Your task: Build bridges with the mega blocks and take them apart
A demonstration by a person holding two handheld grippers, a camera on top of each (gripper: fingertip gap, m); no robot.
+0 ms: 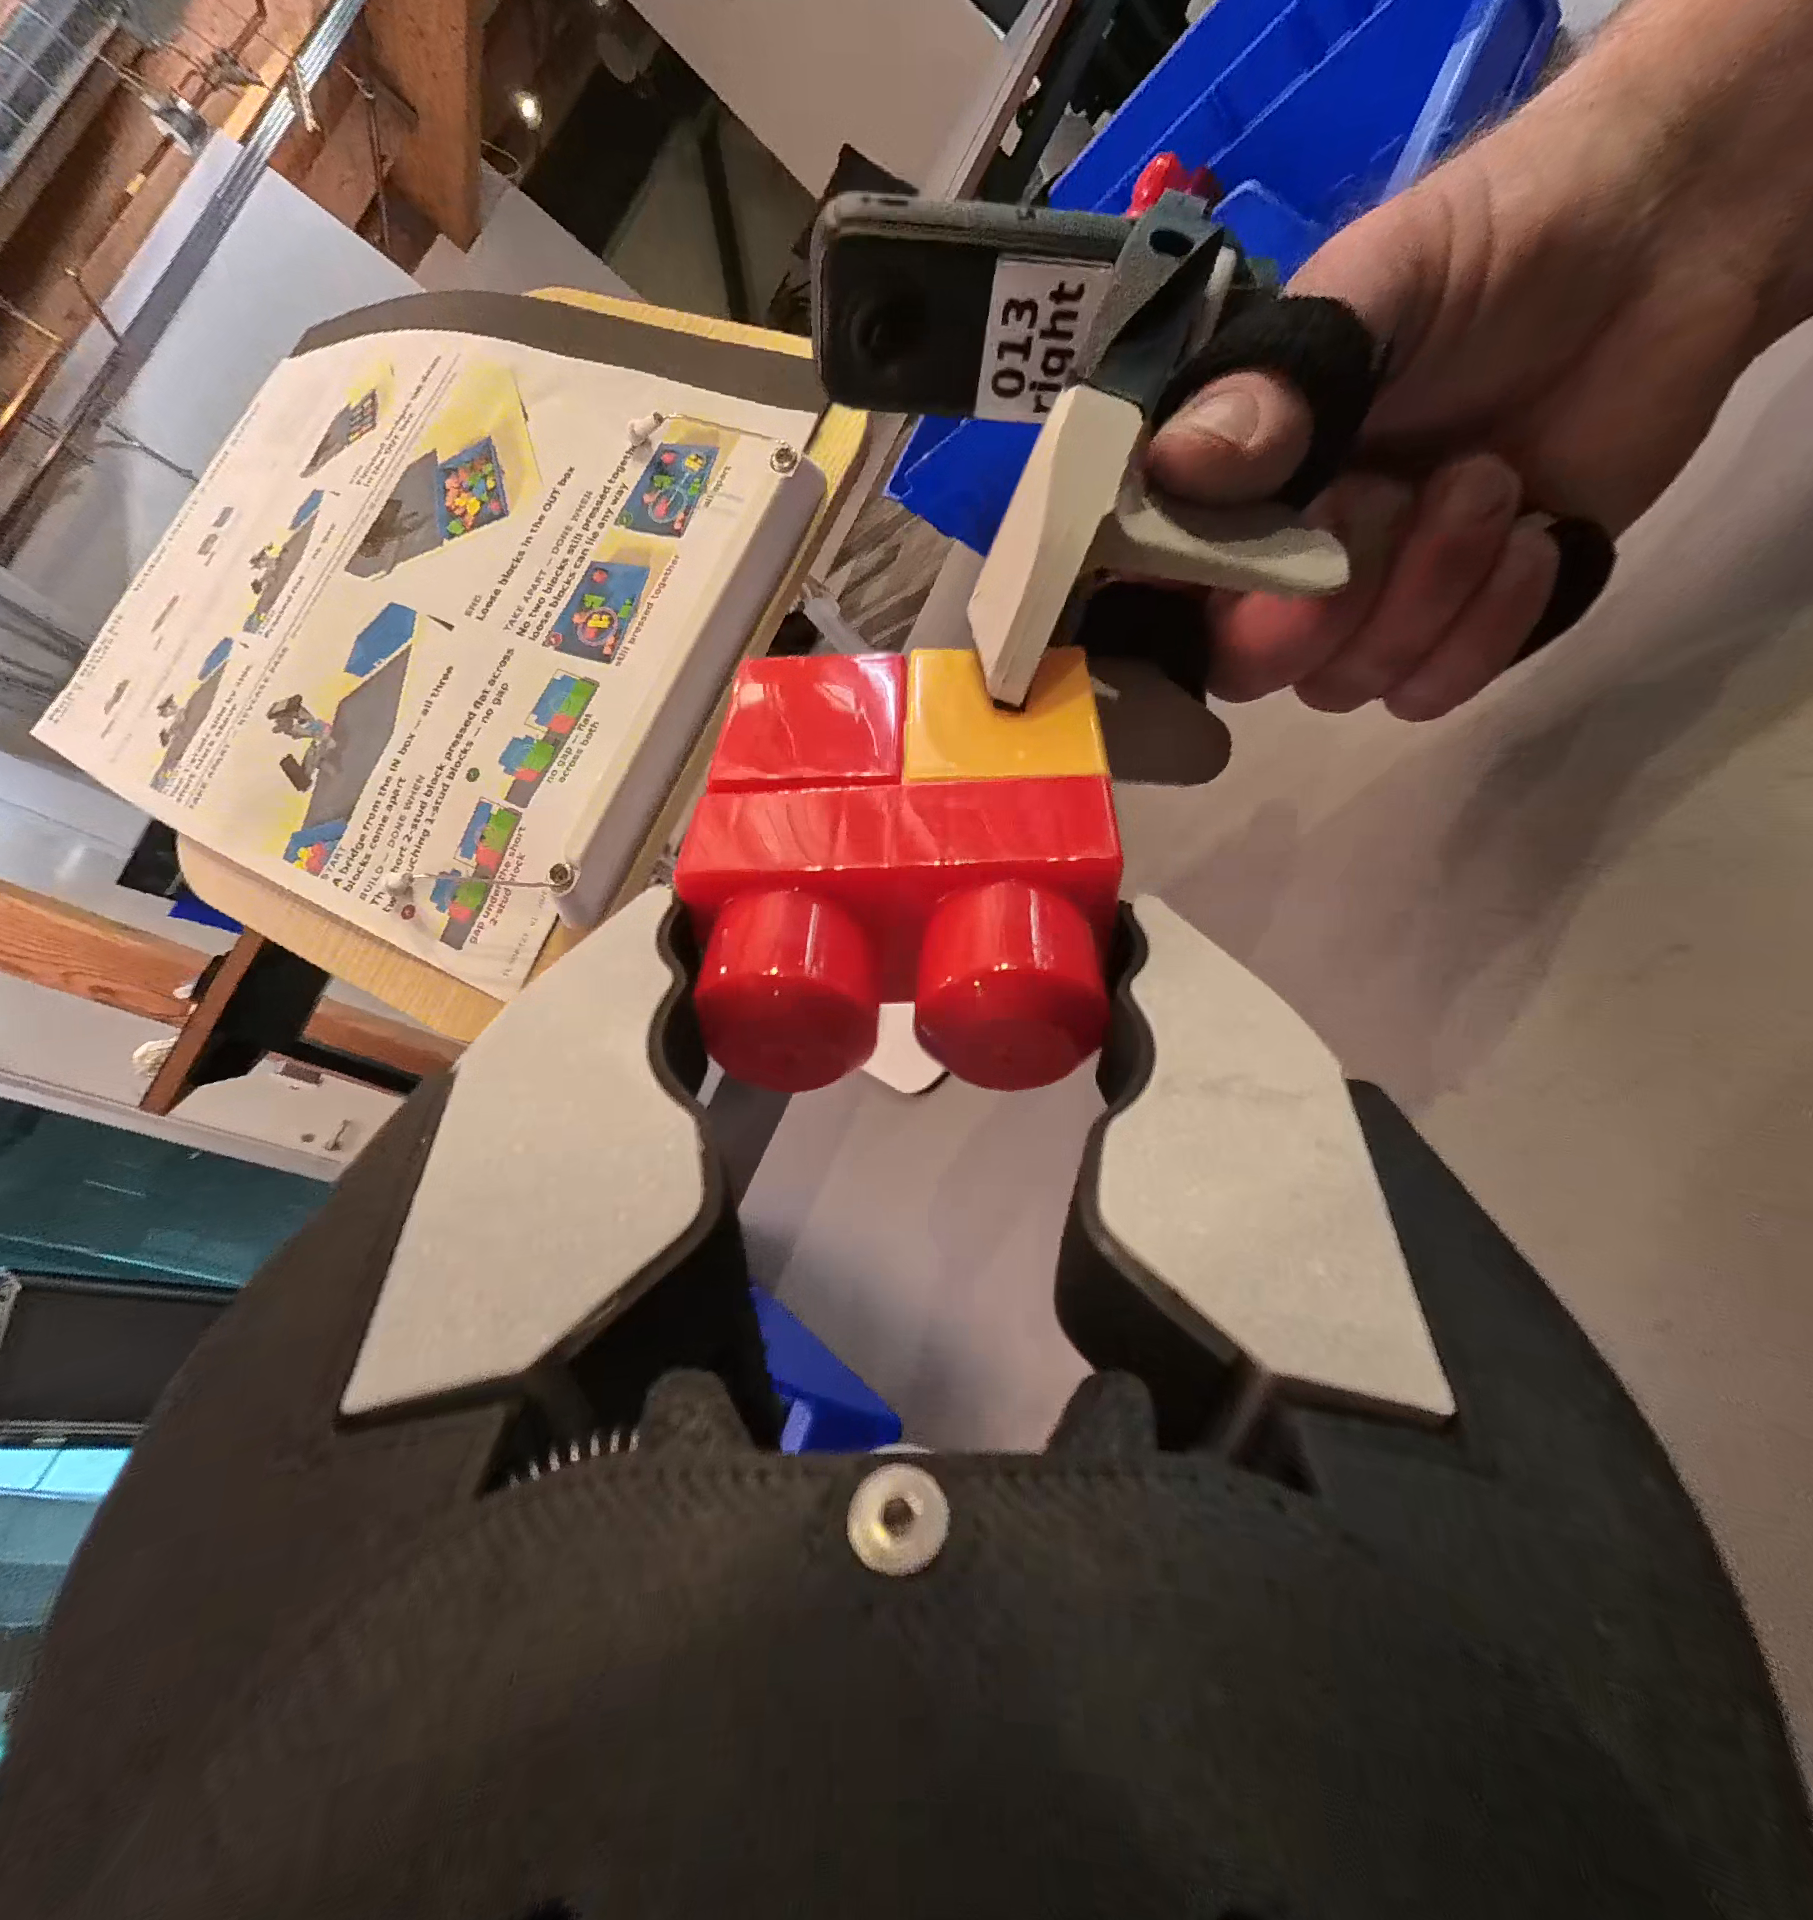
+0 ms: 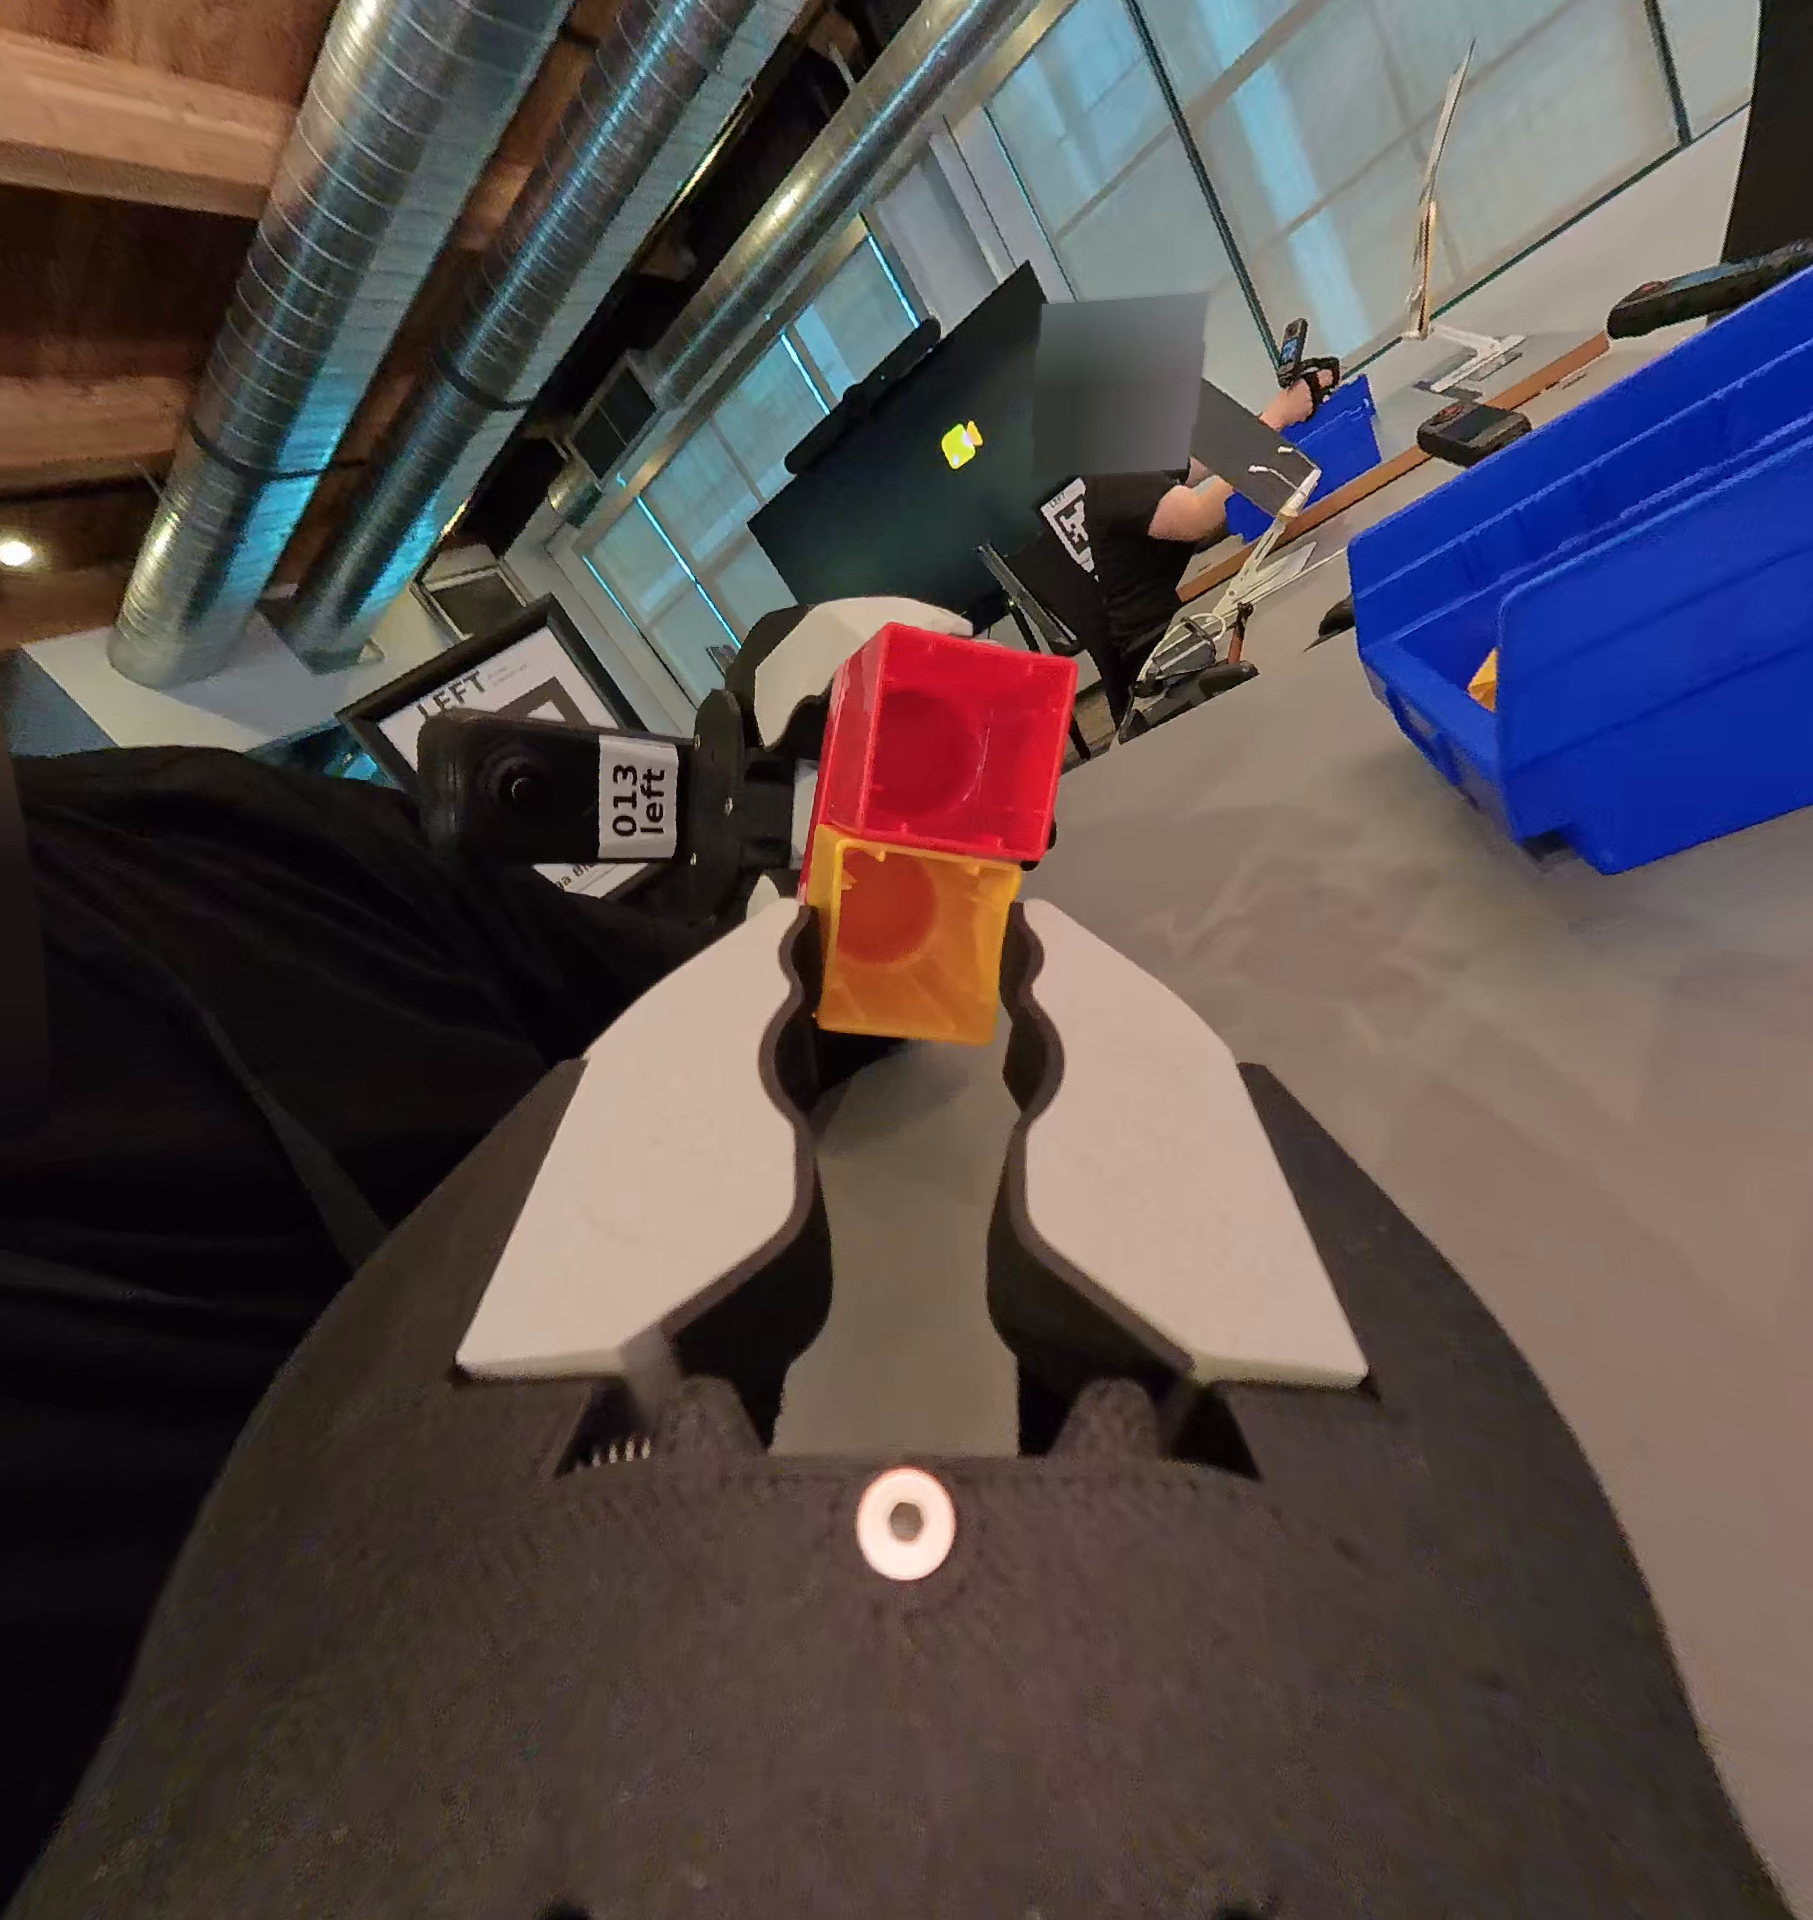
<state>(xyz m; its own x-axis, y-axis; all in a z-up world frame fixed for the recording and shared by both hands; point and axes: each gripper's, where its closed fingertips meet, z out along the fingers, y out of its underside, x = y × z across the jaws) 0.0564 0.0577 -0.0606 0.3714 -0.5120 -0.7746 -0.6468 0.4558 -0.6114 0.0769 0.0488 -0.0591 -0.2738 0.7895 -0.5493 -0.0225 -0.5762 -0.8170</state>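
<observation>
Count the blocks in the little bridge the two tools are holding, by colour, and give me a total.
Red blocks: 2, the two-stud block and a one-stud block
Yellow blocks: 1
Total: 3

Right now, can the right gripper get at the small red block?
Probably not directly: the right gripper is shut on the yellow block, and the small red block sits just beyond its fingertips.

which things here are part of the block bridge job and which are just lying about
Job:
- long red two-stud plastic block, clamped in left gripper
- small red cube block
- small orange-yellow cube block, between right gripper fingers
- blue plastic bin

Lying about:
- printed instruction sheet
- black screen
</observation>
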